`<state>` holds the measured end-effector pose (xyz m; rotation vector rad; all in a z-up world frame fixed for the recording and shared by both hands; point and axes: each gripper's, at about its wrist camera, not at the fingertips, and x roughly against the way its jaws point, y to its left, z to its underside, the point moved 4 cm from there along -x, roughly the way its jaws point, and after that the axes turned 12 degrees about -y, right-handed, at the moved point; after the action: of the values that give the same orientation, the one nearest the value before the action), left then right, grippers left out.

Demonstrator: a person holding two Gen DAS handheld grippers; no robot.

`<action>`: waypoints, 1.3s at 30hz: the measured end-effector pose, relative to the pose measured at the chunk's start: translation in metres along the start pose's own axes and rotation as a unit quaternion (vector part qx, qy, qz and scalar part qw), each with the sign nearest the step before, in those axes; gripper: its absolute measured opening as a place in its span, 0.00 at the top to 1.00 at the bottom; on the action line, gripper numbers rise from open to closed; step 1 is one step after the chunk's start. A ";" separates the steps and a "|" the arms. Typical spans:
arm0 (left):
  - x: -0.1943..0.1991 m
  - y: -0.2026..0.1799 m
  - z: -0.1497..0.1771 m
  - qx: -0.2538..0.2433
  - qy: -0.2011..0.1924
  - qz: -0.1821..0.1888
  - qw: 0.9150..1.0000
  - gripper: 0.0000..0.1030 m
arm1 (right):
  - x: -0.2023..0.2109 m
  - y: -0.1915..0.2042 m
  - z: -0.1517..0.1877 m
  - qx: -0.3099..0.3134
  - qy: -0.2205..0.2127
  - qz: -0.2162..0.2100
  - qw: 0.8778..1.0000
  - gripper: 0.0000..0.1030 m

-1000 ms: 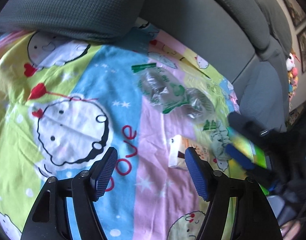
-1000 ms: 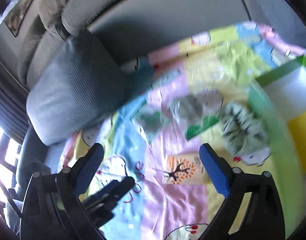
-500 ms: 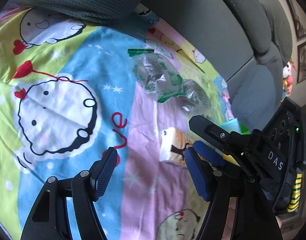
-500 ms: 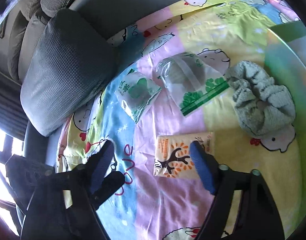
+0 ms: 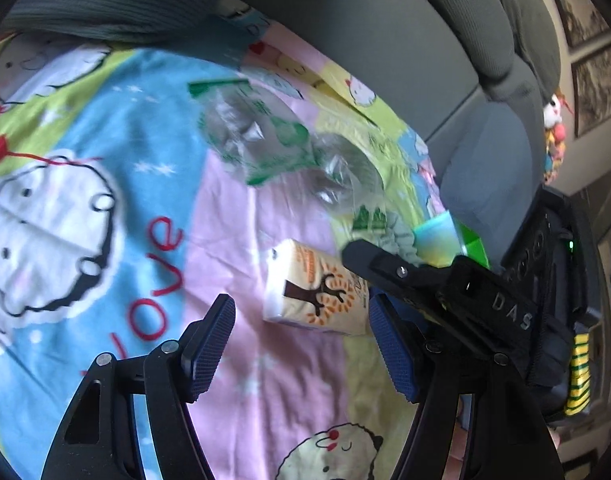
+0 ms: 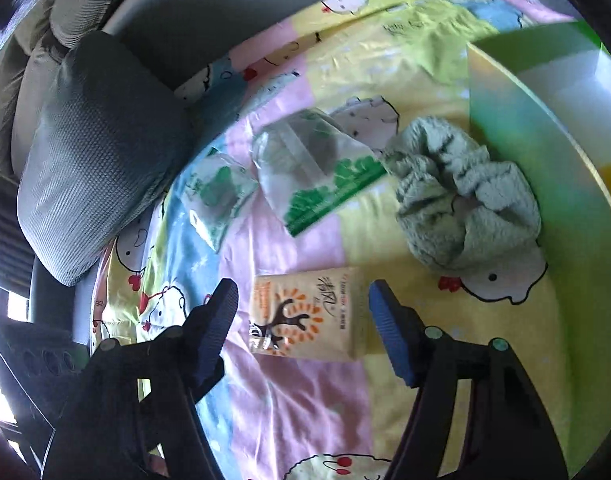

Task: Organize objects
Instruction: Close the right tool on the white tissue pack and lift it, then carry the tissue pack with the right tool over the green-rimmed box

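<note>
An orange tissue pack (image 6: 305, 314) with a tree print lies flat on the cartoon bedsheet. My right gripper (image 6: 303, 326) is open and its blue pads straddle the pack just above the sheet. The pack also shows in the left wrist view (image 5: 315, 294). My left gripper (image 5: 301, 352) is open and empty, just short of the pack. Two clear plastic bags with green print (image 6: 319, 168) (image 6: 213, 192) lie beyond. A crumpled green towel (image 6: 461, 196) lies to the right, beside a green and yellow box (image 6: 545, 136).
A grey cushion (image 6: 97, 144) and the grey sofa back (image 5: 385, 32) border the sheet at the far side. The right gripper's black body (image 5: 465, 292) crosses the right of the left wrist view. The box wall stands close on the right.
My right gripper has moved down and forward until its open pads stand on either side of the tissue pack. My left gripper has drifted closer to the pack.
</note>
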<state>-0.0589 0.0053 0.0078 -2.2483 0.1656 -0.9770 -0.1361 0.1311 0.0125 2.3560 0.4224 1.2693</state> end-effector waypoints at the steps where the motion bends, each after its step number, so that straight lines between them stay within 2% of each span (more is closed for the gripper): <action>1: -0.003 -0.002 0.002 -0.005 0.004 0.004 1.000 0.36 | -0.002 -0.001 0.001 -0.006 0.005 -0.007 1.000 0.36; 3: -0.006 -0.004 0.004 -0.020 0.003 0.008 1.000 0.47 | -0.008 -0.005 0.002 -0.017 0.017 -0.019 1.000 0.46; 4: -0.008 -0.005 0.005 -0.033 0.002 -0.002 0.999 0.50 | -0.012 -0.007 0.004 -0.021 0.024 -0.021 0.999 0.48; 8: -0.010 -0.007 0.008 -0.065 -0.004 -0.017 0.998 0.53 | -0.021 -0.010 0.007 -0.018 0.030 -0.017 0.999 0.56; 13: 0.003 -0.016 0.007 -0.072 -0.015 -0.012 0.997 0.58 | -0.017 -0.005 0.008 0.006 0.027 -0.005 1.000 0.58; 17: 0.024 -0.036 0.005 -0.104 -0.052 0.000 0.993 0.58 | 0.006 0.002 0.003 0.020 -0.005 -0.024 1.000 0.59; 20: 0.040 -0.055 0.006 -0.123 -0.072 0.022 0.990 0.58 | 0.036 0.008 -0.004 0.032 -0.047 -0.035 0.998 0.59; 26: 0.061 -0.104 0.013 -0.173 -0.110 0.066 0.976 0.58 | 0.099 -0.001 -0.013 0.036 -0.131 -0.043 0.990 0.58; 30: 0.065 -0.134 0.017 -0.206 -0.125 0.089 0.967 0.58 | 0.131 -0.016 -0.020 0.028 -0.171 -0.052 0.983 0.58; 34: 0.063 -0.163 0.023 -0.243 -0.121 0.098 0.958 0.58 | 0.153 -0.039 -0.027 -0.005 -0.198 -0.060 0.978 0.58; 39: 0.046 -0.206 0.032 -0.297 -0.083 0.121 0.943 0.58 | 0.176 -0.070 -0.034 -0.044 -0.233 -0.045 0.970 0.59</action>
<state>-0.0334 0.1644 0.1486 -2.7499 0.7276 -0.6527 -0.0751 0.2793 0.1194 2.4267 0.3071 0.6447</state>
